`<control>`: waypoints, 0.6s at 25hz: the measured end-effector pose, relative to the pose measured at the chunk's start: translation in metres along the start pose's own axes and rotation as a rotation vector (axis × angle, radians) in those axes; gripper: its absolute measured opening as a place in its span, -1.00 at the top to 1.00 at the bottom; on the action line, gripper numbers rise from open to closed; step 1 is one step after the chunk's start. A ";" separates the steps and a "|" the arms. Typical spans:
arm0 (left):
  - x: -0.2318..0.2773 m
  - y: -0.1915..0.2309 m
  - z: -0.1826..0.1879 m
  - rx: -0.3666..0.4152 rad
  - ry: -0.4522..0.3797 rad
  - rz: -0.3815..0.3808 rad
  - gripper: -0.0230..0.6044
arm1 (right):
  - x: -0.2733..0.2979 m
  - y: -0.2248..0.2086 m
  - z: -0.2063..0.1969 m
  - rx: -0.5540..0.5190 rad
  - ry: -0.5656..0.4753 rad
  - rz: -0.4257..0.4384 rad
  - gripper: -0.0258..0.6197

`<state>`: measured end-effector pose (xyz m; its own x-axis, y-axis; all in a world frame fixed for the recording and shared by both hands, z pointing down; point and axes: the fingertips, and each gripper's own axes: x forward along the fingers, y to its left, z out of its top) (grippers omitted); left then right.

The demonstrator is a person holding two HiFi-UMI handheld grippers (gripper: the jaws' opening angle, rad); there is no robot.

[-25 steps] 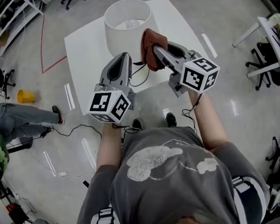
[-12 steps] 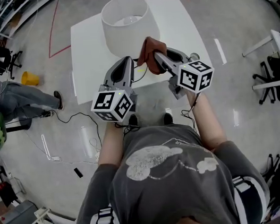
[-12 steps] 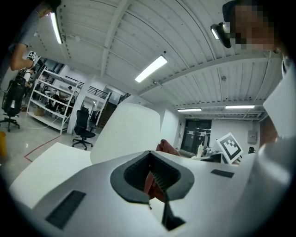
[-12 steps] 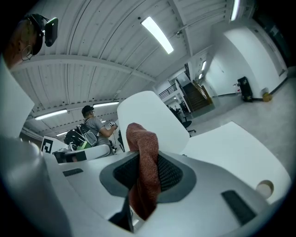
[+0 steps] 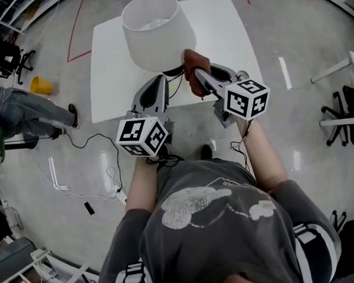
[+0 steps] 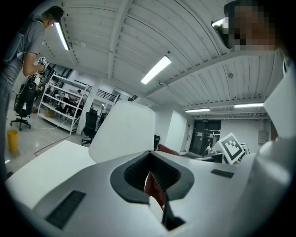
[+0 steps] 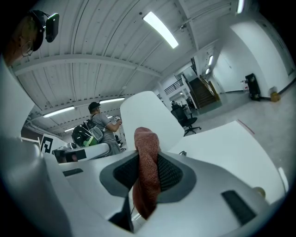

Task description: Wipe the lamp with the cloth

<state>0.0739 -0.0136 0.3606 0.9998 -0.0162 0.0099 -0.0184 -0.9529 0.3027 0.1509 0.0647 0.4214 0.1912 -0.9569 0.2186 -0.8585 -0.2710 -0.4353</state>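
The lamp [image 5: 157,28] and table [image 5: 110,70] are white. The cloth [image 5: 195,65] is rust-brown. The left gripper [image 5: 159,80] and right gripper [image 5: 199,75] are pale grey, with black-and-white square markers. The floor [image 5: 290,35] is grey, with a red line [image 5: 76,27] at far left.

A: Tally on the counter [image 5: 110,70]?
B: One lamp [image 5: 152,29]. Counter itself: one.
A: Cloths?
B: One cloth [image 5: 195,68], reddish brown.
A: Grippers?
B: Two: left gripper [image 5: 158,80], right gripper [image 5: 198,74].
A: On the floor [image 5: 290,35]?
B: One yellow bucket [image 5: 41,86].
A: People?
B: Two: the holder [image 5: 212,225] and one bystander [image 5: 14,115] at the left edge.
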 end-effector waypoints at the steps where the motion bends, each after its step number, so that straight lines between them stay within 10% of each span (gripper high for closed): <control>1: -0.002 -0.003 0.005 0.006 -0.012 0.004 0.90 | -0.003 0.002 0.008 -0.012 -0.009 0.008 0.64; 15: 0.011 0.009 0.102 0.091 -0.148 -0.059 0.90 | 0.029 0.046 0.117 -0.122 -0.154 0.029 0.64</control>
<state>0.0848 -0.0532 0.2662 0.9890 0.0022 -0.1479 0.0337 -0.9769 0.2108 0.1728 0.0127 0.3060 0.2284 -0.9712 0.0673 -0.9141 -0.2378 -0.3284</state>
